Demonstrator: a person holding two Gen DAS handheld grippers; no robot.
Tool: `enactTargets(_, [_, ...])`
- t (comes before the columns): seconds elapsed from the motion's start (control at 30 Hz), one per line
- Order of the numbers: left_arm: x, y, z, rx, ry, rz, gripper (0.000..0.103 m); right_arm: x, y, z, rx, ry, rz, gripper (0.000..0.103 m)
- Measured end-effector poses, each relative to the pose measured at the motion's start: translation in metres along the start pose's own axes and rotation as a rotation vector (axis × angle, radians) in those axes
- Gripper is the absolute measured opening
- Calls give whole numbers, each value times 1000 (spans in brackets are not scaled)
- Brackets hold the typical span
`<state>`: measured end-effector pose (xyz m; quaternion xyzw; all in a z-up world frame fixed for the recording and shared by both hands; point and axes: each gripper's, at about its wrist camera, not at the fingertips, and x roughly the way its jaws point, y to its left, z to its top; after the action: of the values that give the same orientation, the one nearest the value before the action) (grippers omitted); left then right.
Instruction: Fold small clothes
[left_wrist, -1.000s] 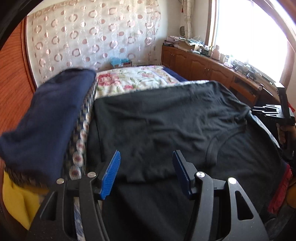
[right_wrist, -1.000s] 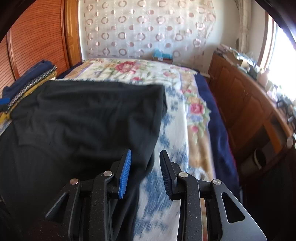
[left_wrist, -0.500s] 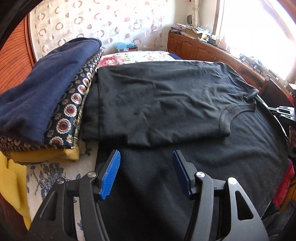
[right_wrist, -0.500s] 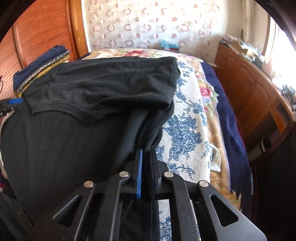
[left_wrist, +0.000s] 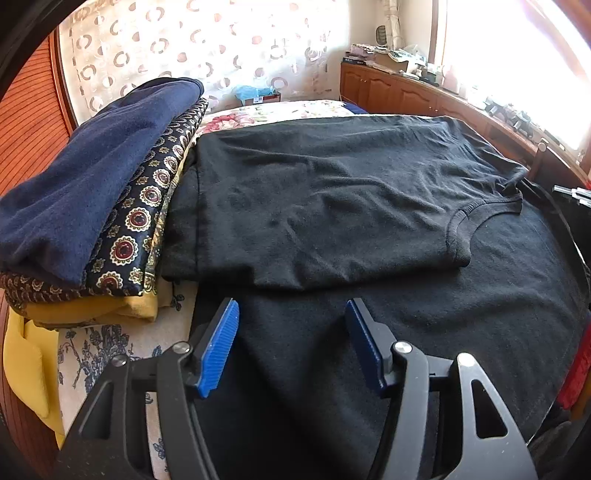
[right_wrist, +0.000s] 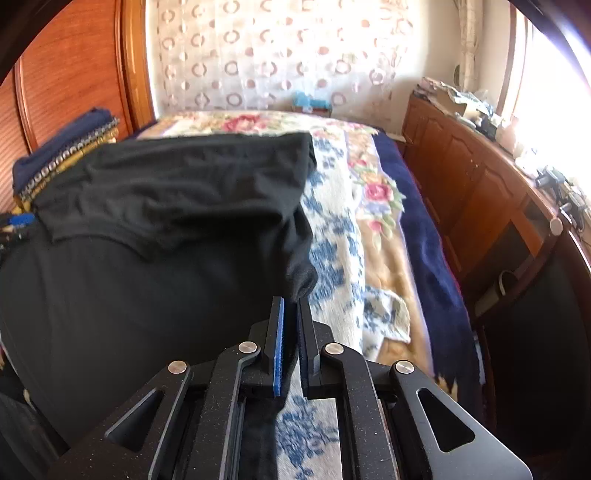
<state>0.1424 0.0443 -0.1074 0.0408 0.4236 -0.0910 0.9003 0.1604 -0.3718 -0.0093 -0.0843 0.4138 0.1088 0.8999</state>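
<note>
On a floral bedspread (right_wrist: 332, 229), the right gripper (right_wrist: 290, 314) pinches the edge of a black T-shirt (left_wrist: 332, 199), its jaws easing apart, while the left gripper (left_wrist: 291, 325) hangs spread and empty above the shirt's near half. Beyond, the shirt lies folded over itself beside a stack of folded clothes (left_wrist: 99, 206).

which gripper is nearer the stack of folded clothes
Left. The left gripper hangs open over the black shirt, with the stack right beside it. The right gripper pinches the shirt's opposite edge, far from the stack.
</note>
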Motion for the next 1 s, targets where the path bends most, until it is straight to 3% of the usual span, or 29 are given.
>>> enactTargets(0.03, [0, 1, 0, -2, 1, 2, 62, -2, 2, 4, 4, -13, -5, 8])
enactTargets(0.07, [1, 2, 0, -12, 6, 10, 67, -4, 3, 9, 12, -29, 4, 15])
enactTargets(0.17, [3, 7, 1, -36, 10, -3, 70, -2, 9, 22, 45, -52, 50, 51])
enactTargets(0.2, [3, 6, 1, -33, 10, 1, 70, 1, 13, 27, 52, -55, 64, 57])
enactTargets(0.67, [1, 9, 0, -57, 4, -10, 72, 63, 28, 45, 150, 53, 131, 57])
enactTargets(0.73, [-3, 14, 1, -96, -9, -44, 72, 68, 31, 43, 137, 63, 104, 58])
enactTargets(0.83, [-17, 21, 6, -118, -72, -35, 72, 67, 34, 42, 123, 55, 91, 58])
enactTargets(0.93, [-26, 32, 13, -153, -101, -48, 63, 69, 38, 42, 104, 55, 72, 58])
enactTargets(1.0, [-26, 37, 17, -172, -101, -53, 48, 69, 41, 41, 93, 54, 57, 58])
